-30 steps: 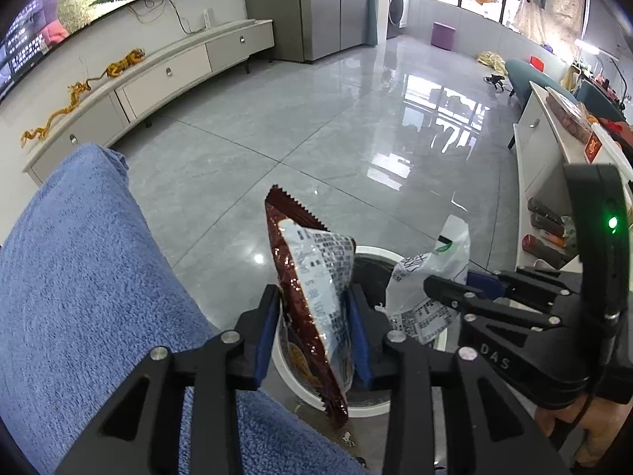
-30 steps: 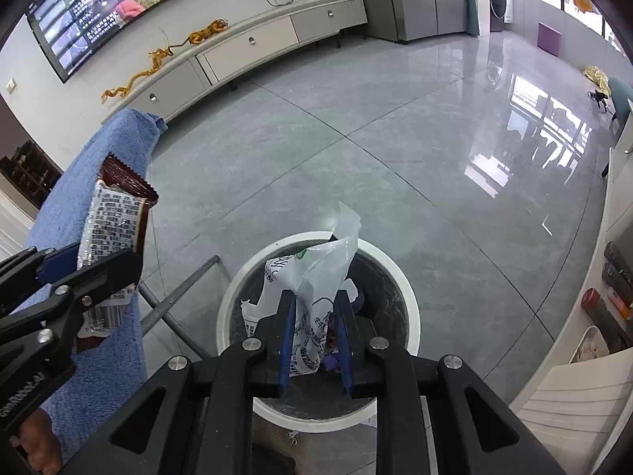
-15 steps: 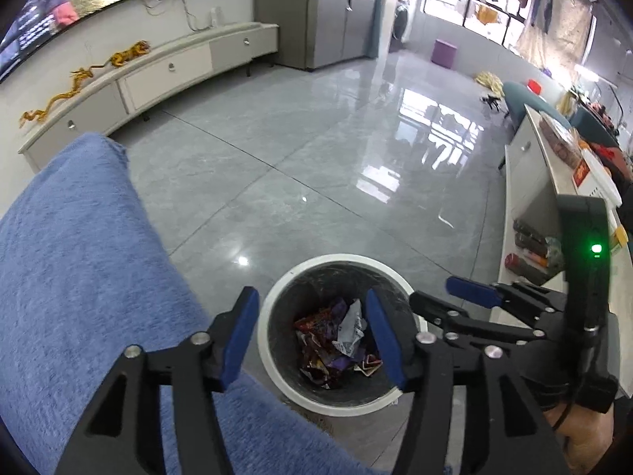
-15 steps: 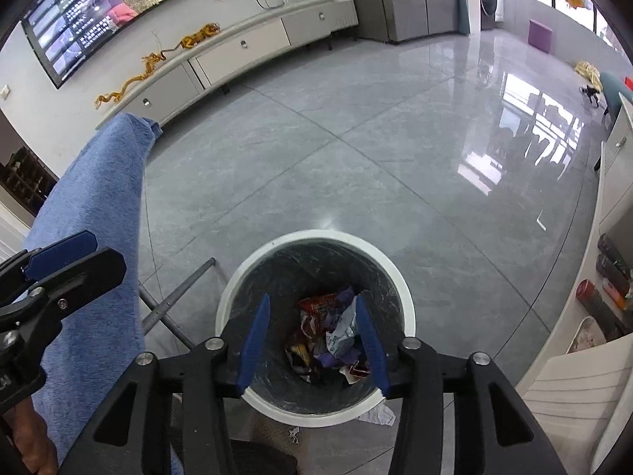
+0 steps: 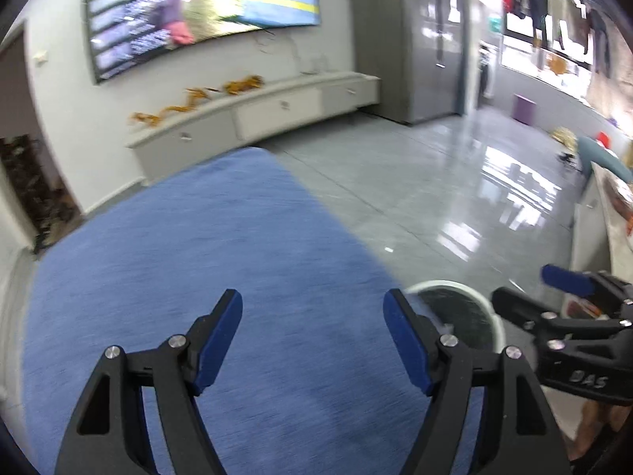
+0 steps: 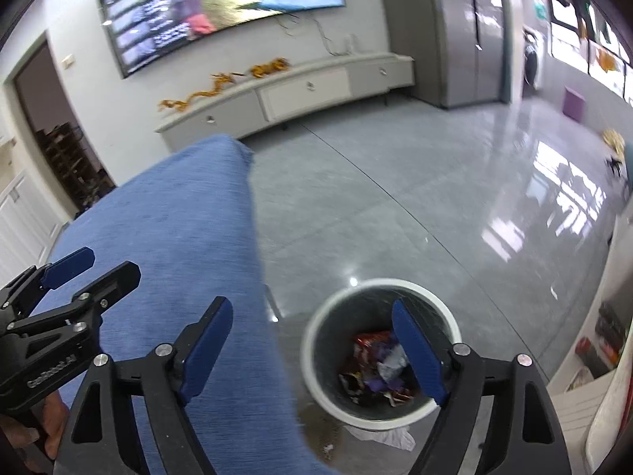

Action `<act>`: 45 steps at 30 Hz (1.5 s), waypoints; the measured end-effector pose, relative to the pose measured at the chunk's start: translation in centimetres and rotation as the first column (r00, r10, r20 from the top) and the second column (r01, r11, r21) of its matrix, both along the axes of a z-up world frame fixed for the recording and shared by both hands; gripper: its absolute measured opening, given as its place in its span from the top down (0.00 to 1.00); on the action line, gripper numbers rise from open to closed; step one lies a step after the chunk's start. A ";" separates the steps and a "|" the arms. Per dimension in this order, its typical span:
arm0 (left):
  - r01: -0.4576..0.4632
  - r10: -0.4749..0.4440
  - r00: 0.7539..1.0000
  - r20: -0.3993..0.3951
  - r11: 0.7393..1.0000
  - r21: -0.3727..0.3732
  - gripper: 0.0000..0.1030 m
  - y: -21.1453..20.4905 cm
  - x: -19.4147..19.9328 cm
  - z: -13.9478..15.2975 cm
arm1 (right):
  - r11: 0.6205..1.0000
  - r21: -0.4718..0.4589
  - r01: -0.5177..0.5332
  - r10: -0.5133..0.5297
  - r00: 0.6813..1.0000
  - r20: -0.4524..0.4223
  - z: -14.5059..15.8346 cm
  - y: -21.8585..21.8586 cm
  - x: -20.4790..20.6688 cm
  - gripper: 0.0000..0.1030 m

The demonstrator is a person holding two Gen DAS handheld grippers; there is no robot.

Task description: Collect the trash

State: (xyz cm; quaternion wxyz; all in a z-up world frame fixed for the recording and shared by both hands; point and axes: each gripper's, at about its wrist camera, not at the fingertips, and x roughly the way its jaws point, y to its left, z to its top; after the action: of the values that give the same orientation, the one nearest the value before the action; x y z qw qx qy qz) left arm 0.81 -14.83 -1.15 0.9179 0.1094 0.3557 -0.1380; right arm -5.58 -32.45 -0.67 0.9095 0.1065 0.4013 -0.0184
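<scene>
A round white-rimmed trash bin (image 6: 328, 308) stands on the floor beside the blue-covered surface (image 6: 178, 245); several crumpled wrappers (image 6: 376, 368) lie inside it. Only its rim (image 5: 474, 293) shows in the left wrist view. My right gripper (image 6: 312, 340) is open and empty, above the gap between the blue surface and the bin. My left gripper (image 5: 314, 328) is open and empty over the blue surface (image 5: 198, 257). It also shows in the right wrist view (image 6: 91, 265), and the right gripper shows in the left wrist view (image 5: 554, 289).
A scrap of white paper (image 6: 387, 435) lies on the floor by the bin. A long white TV cabinet (image 6: 300, 87) stands along the far wall under a TV (image 6: 221, 8). A white shelf unit (image 6: 593, 356) is at the right. Glossy grey floor (image 6: 415, 198) lies beyond.
Both grippers let go of their wrappers, which now lie in the bin, and opened wide. Both then swung up and left, the left one over the blue surface.
</scene>
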 end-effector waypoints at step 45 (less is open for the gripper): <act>-0.425 0.441 0.882 0.164 0.896 -0.127 0.08 20.2 -7.8 3.9 | 0.975 -0.197 -0.099 0.134 0.975 0.176 4.8 14.7 -3.0 0.06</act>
State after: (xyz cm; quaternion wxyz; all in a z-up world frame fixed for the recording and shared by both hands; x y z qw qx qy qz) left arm -6.95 5.40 2.80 0.9588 -0.0006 0.2763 0.0661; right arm -8.62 -17.72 4.10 0.9488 -0.0022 0.3156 0.0077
